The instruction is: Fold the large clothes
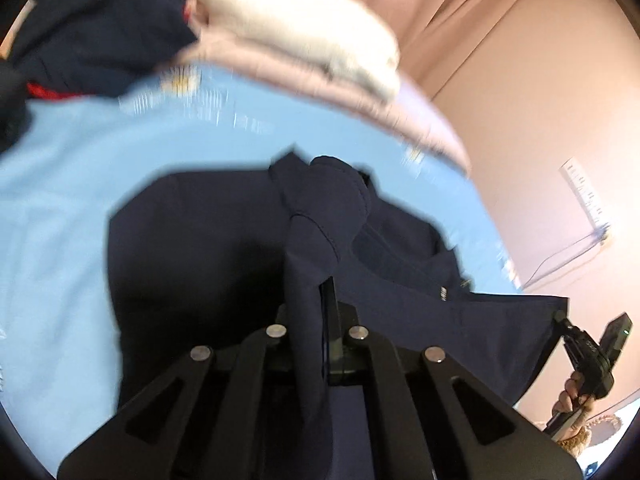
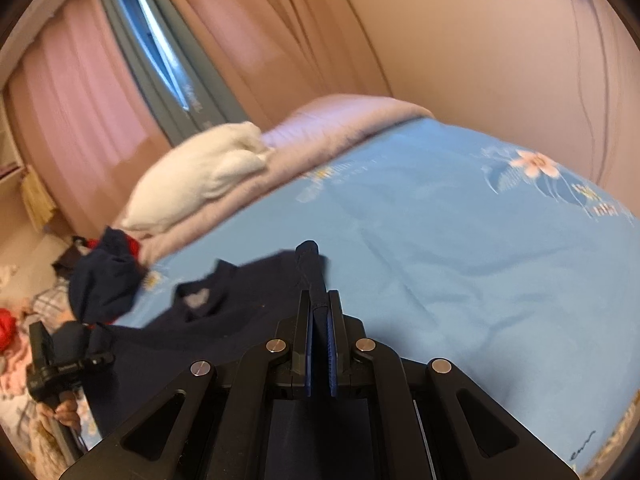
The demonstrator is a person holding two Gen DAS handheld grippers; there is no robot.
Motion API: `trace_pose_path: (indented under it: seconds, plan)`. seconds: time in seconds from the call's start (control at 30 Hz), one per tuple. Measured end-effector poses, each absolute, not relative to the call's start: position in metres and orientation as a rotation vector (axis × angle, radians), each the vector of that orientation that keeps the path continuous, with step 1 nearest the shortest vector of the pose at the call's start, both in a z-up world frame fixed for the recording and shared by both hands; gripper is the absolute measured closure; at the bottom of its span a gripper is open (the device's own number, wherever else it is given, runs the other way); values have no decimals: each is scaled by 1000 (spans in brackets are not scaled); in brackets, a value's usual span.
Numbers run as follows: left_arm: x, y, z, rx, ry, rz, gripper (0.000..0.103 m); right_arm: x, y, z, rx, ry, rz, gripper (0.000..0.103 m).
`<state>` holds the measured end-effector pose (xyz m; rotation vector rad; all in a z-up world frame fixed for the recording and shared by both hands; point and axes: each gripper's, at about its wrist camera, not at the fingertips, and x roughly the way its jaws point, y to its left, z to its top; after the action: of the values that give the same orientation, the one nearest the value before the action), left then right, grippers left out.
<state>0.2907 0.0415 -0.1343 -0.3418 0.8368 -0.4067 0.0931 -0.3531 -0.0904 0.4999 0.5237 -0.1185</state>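
Both tongs (image 1: 326,280) (image 2: 320,312) pinch navy garment (image 1: 192,240) over bed (image 2: 440,240).

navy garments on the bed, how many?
2. One navy garment is spread on the blue bedsheet, pinched by both the left gripper and the right gripper. A second navy pile sits bunched at the bed's edge; it may hide more.

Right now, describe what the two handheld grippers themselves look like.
Both are matte black. The right gripper has two flat upright fingers lined with ribbed blue pads, driven by angular black linkage bars with slot cut-outs and round silver pivot pins. The left gripper shows the same black linkages and silver pins. Seen from the side, each sits on a black handle.
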Motion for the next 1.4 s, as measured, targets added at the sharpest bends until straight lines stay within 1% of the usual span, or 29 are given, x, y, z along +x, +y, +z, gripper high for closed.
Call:
trace_pose_path:
  seconds: [0.1,0.2,0.33,0.47,0.6,0.77,0.97,1.13,1.27,1.3,1.33,1.37,1.4]
  plan:
    - [276,58,-104,-363,750,-402,101,105,-344,-65,463,479,-91,97]
    - [278,71,-85,-364,691,-362,101,135,-334,-43,425,444,-61,97]
    - [296,82,-80,-402,664,-307,101,191,-324,-24,391,424,-15,97]
    - [327,92,-84,-407,666,-242,101,252,-314,-25,374,462,-1,97]
    - [357,98,-101,-393,710,-186,101,305,-300,-46,331,539,-3,97]
    - [402,111,-154,-409,832,-107,100,363,-294,-99,319,681,-40,97]
    - [425,114,-202,-380,932,-34,98,393,-295,-160,276,835,-107,97]
    - [428,111,-222,-329,994,13,92,396,-299,-184,304,893,-112,97]
    - [421,112,-217,-314,999,42,80,393,-297,-183,293,904,-120,97]
    - [419,113,-215,-313,996,50,73,389,-297,-180,294,901,-122,91]
    - [414,114,-209,-312,984,57,69,387,-298,-177,290,901,-132,79]
    - [410,114,-205,-314,972,56,61,382,-298,-172,281,898,-142,71]
    - [403,115,-197,-316,955,51,53,376,-297,-165,272,885,-140,60]
